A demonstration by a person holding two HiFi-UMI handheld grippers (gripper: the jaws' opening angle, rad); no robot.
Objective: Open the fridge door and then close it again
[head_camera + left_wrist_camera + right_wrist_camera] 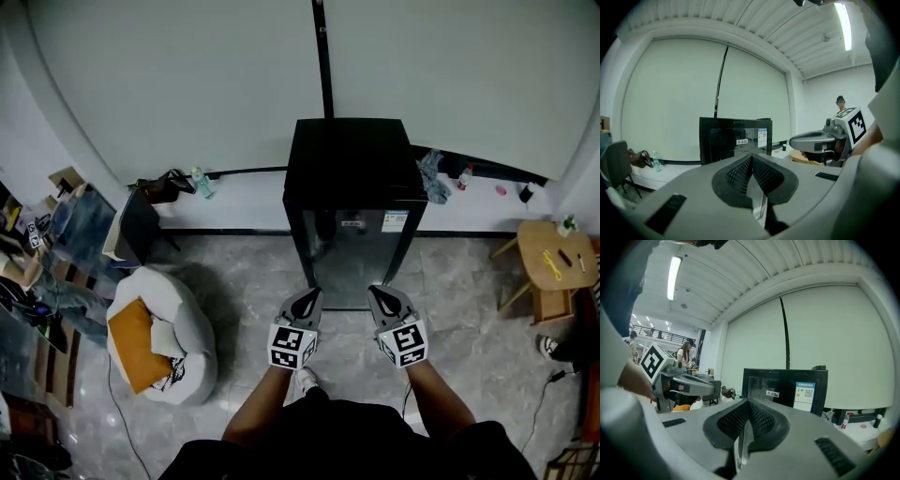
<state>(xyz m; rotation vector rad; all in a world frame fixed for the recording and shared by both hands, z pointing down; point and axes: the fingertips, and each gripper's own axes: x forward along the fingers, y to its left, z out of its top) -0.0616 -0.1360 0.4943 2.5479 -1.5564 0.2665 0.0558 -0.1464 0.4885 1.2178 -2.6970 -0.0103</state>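
A small black fridge (352, 202) with a glass door stands against the white wall, its door closed. It shows again as the fridge (735, 139) in the left gripper view and the fridge (785, 388) in the right gripper view, stickers on the glass. My left gripper (307, 302) is held in front of the door's lower left, jaws shut and empty. Beside it my right gripper (386, 300) is in front of the lower right, also shut with nothing held. Neither touches the fridge. The left gripper (752, 164) and right gripper (747, 411) point level at the door.
A white beanbag (173, 337) with an orange cushion (133, 342) lies on the floor to the left. A dark chair (136, 225) stands by the low white ledge (239, 199). A round wooden side table (553, 255) is at the right. Grey tiled floor lies before the fridge.
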